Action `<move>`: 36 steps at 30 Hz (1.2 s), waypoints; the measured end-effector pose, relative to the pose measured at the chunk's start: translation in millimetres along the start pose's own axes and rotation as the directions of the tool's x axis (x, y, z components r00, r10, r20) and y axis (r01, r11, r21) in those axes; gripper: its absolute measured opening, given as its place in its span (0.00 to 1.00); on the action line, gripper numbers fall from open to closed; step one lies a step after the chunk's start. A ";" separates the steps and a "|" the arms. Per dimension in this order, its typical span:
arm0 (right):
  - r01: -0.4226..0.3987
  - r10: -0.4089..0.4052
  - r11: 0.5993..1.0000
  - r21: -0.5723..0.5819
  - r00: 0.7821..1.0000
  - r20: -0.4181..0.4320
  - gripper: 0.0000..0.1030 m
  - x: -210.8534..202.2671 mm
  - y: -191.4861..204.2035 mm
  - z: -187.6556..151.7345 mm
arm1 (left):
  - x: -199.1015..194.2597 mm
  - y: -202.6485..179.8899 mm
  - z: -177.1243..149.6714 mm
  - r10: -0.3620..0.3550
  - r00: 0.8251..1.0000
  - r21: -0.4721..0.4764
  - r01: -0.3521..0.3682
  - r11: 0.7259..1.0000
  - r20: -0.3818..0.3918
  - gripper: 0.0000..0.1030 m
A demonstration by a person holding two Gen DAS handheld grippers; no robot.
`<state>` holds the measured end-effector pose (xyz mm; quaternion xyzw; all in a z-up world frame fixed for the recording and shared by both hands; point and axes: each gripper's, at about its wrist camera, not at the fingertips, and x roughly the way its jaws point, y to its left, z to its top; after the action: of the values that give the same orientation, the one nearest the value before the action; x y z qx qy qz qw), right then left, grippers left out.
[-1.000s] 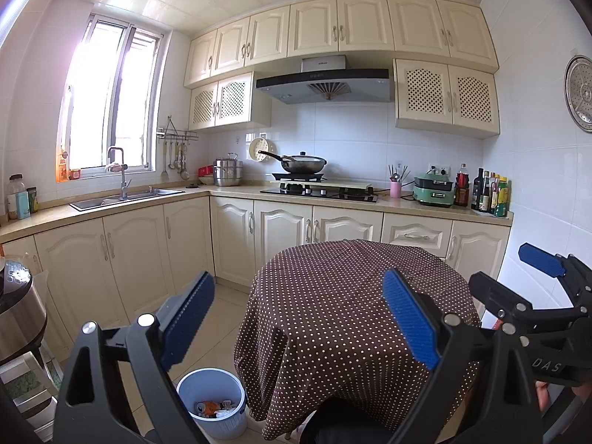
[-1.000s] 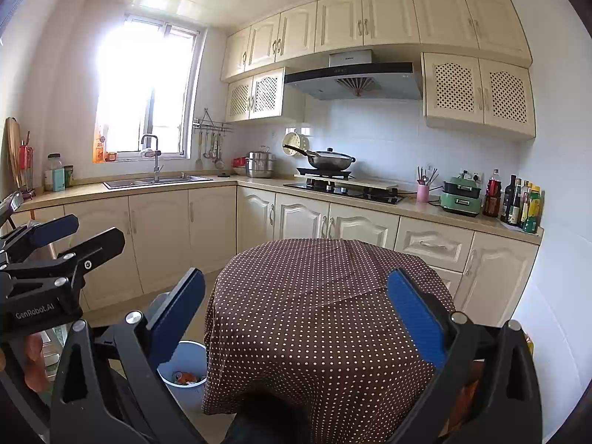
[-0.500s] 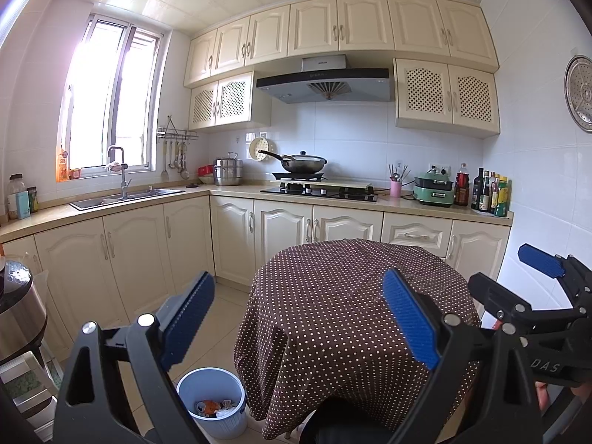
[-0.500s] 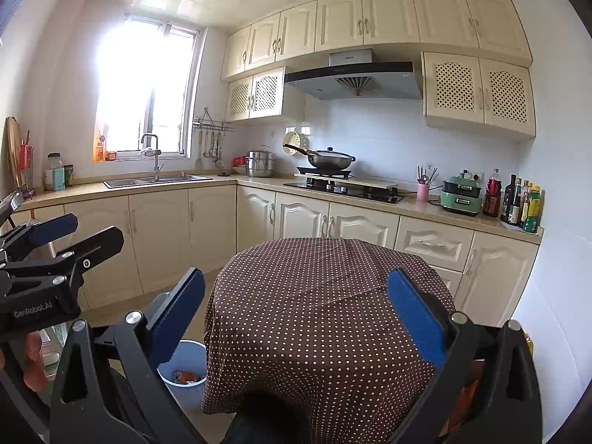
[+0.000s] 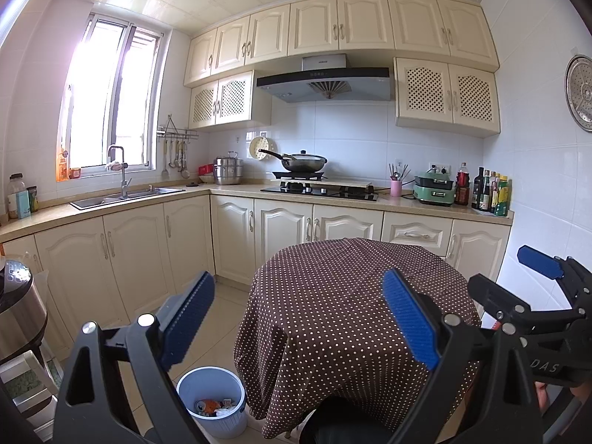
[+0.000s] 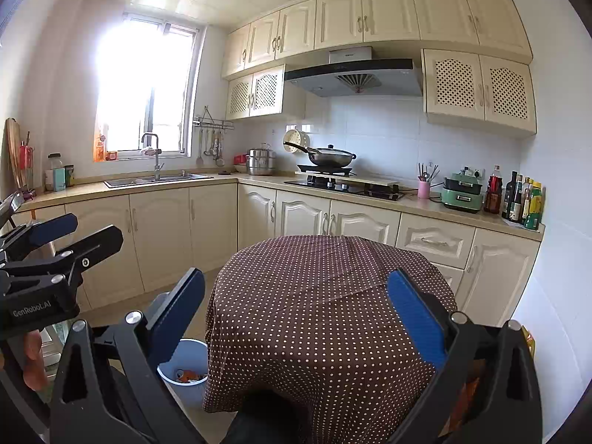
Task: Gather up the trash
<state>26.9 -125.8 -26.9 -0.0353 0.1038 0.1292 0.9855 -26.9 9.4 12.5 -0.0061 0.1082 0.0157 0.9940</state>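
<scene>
A pale blue bin (image 5: 212, 399) stands on the floor left of the round table, with cans and wrappers (image 5: 212, 406) inside; in the right wrist view the bin (image 6: 185, 364) shows partly behind a finger. The table wears a brown polka-dot cloth (image 5: 351, 314) with nothing lying on its top (image 6: 325, 288). My left gripper (image 5: 299, 318) is held above the table's near edge, open and holding nothing. My right gripper (image 6: 296, 314) is open and holds nothing too. Each gripper shows at the edge of the other's view, the right (image 5: 536, 288) and the left (image 6: 55, 251).
Cream cabinets and a counter run along the back and left walls, with a sink (image 5: 122, 198), a hob with a wok (image 5: 303, 162), bottles (image 5: 488, 194) and a green appliance (image 5: 433, 188). A steel cooker (image 5: 18, 303) stands at the far left. Tiled floor (image 5: 218, 307) lies between table and cabinets.
</scene>
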 end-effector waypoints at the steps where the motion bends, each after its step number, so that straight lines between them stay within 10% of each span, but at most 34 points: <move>1: 0.000 0.000 1.000 -0.001 1.000 -0.001 0.93 -0.3 0.3 -0.2 | -0.2 -1.0 -0.1 0.002 1.000 0.001 -0.002 1.000 0.000 0.88; 36: -0.006 0.006 1.000 0.005 1.000 -0.005 0.93 1.1 -2.1 -0.7 | -0.2 4.0 1.4 0.010 1.000 0.002 -0.010 1.000 -0.008 0.88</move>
<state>28.3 -127.5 -27.7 -0.0328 0.1068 0.1321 0.9849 -27.0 13.4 13.9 -0.0049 0.1124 0.0208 0.9934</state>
